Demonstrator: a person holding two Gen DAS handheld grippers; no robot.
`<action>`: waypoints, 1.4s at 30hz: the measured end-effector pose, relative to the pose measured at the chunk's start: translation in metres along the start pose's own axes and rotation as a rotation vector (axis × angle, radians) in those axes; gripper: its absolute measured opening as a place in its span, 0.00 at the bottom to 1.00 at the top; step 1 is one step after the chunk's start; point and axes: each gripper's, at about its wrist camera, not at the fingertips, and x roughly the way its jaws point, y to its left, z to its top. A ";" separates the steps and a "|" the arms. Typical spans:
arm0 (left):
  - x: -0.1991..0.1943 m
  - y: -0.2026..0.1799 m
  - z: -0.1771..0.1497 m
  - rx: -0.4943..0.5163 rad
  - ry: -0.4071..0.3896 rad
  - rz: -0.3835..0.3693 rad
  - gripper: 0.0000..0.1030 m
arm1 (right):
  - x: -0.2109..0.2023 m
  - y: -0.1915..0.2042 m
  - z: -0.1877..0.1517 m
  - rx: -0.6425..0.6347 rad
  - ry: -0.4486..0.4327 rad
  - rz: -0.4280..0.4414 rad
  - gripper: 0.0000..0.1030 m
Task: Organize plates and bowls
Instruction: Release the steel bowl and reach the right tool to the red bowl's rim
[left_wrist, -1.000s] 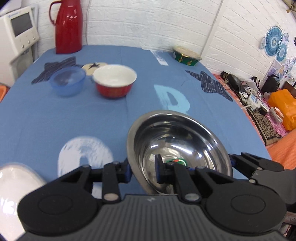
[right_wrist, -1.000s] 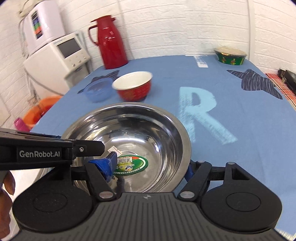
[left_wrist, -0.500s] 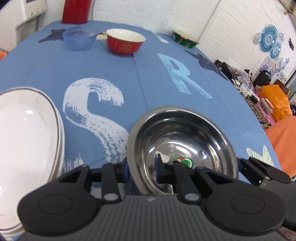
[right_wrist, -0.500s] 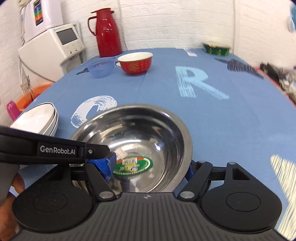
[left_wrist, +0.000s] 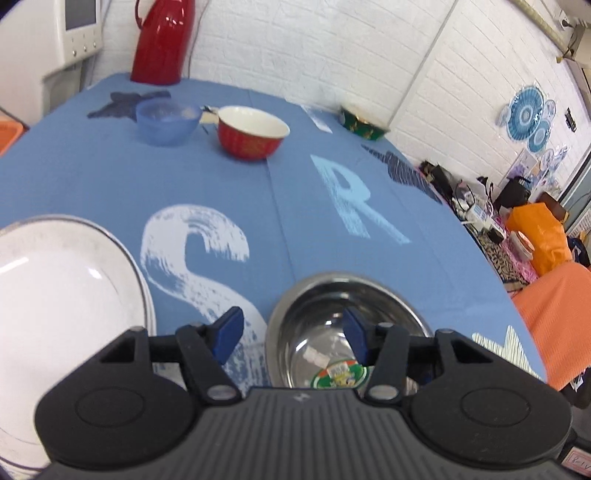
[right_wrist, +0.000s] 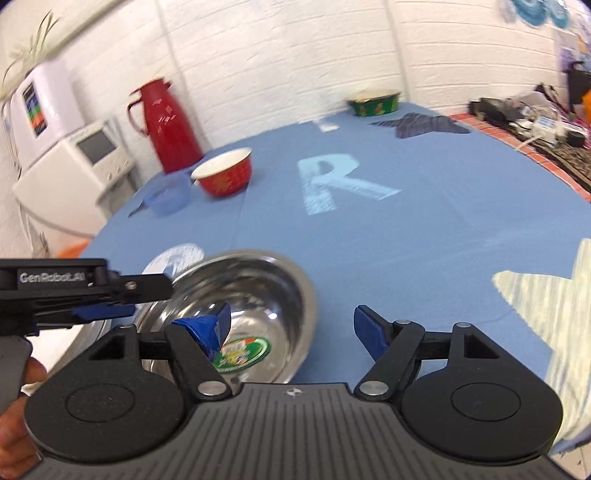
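On the blue cloth (left_wrist: 92, 177), a shiny round steel bowl (left_wrist: 354, 306) sits between both wide-spread grippers (left_wrist: 291, 332) (right_wrist: 291, 328).

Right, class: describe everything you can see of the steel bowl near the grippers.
The steel bowl is round, shiny metal with a thin rolled rim and a mirror-like inside. A green label sticker lies on its bottom. It sits upright on the blue tablecloth, right of the white plates. The left gripper and right gripper are both open, straddling its rim; whether they touch it is unclear.
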 end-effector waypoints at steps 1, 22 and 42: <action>-0.002 -0.001 0.002 0.007 -0.005 0.013 0.52 | -0.003 -0.004 0.001 0.020 -0.010 0.001 0.58; -0.020 0.034 0.092 0.038 -0.049 0.089 0.59 | 0.038 -0.004 0.088 0.113 0.157 0.190 0.59; 0.133 0.095 0.191 -0.537 0.125 0.086 0.60 | 0.248 0.055 0.211 -0.137 0.347 0.087 0.59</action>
